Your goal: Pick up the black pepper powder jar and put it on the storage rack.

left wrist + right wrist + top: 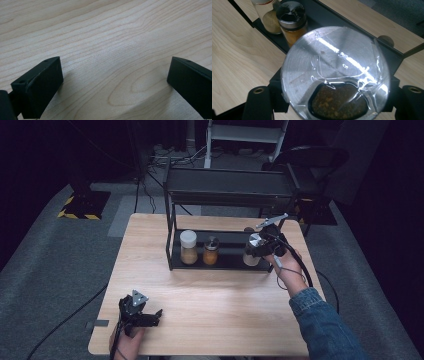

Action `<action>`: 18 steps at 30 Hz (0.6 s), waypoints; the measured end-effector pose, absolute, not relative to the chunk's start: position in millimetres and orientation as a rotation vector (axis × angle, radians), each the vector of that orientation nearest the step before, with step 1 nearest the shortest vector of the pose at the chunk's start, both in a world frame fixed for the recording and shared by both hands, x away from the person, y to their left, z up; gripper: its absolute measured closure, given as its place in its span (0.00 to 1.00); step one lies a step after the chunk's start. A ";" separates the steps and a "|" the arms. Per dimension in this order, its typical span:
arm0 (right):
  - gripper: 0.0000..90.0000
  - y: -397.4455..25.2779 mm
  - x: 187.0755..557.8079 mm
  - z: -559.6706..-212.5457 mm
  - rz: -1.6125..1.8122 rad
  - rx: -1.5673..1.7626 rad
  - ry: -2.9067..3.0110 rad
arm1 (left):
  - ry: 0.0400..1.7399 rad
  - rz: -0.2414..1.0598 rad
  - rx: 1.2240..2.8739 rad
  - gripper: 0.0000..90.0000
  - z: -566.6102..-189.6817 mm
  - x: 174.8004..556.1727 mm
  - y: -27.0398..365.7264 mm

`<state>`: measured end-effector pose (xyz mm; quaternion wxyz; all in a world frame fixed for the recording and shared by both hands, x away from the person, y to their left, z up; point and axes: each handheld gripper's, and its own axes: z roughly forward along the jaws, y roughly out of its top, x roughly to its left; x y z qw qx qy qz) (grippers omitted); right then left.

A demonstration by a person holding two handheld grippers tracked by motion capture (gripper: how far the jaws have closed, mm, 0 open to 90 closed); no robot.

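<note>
A black two-level rack (227,185) stands at the back of the wooden table (215,305). My right gripper (261,248) is shut on a spice jar (251,252) at the right end of the lower shelf. In the right gripper view the jar's taped silver lid (332,57) sits between the jaws of my right gripper (334,100), and brown spice shows through its opening. My left gripper (152,316) rests open on the table's front left, and in its own view bare wood lies between the jaws of the left gripper (115,82).
Two more jars stand on the lower shelf: a white-lidded one (188,247) (268,15) and an orange-filled one with a metal cap (211,251) (293,23). The rack's top shelf overhangs them. A dark chair (312,162) stands behind the table.
</note>
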<state>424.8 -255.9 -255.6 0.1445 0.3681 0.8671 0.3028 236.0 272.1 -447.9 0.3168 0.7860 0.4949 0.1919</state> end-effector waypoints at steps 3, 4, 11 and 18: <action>0.35 -251.1 431.2 -257.5 0.868 1.067 2.500 | 1.303 0.505 2.070 0.00 -447.8 236.1 272.1; 0.35 -249.3 433.7 -258.1 0.864 1.068 2.501 | 1.303 0.505 2.070 0.00 -447.8 236.1 272.1; 0.35 -238.2 449.7 -268.1 0.859 1.071 2.503 | 1.303 0.505 2.070 0.00 -447.9 236.1 272.1; 0.35 -228.9 464.9 -283.3 0.830 1.083 2.512 | 1.302 0.504 2.071 0.00 -447.6 236.2 272.2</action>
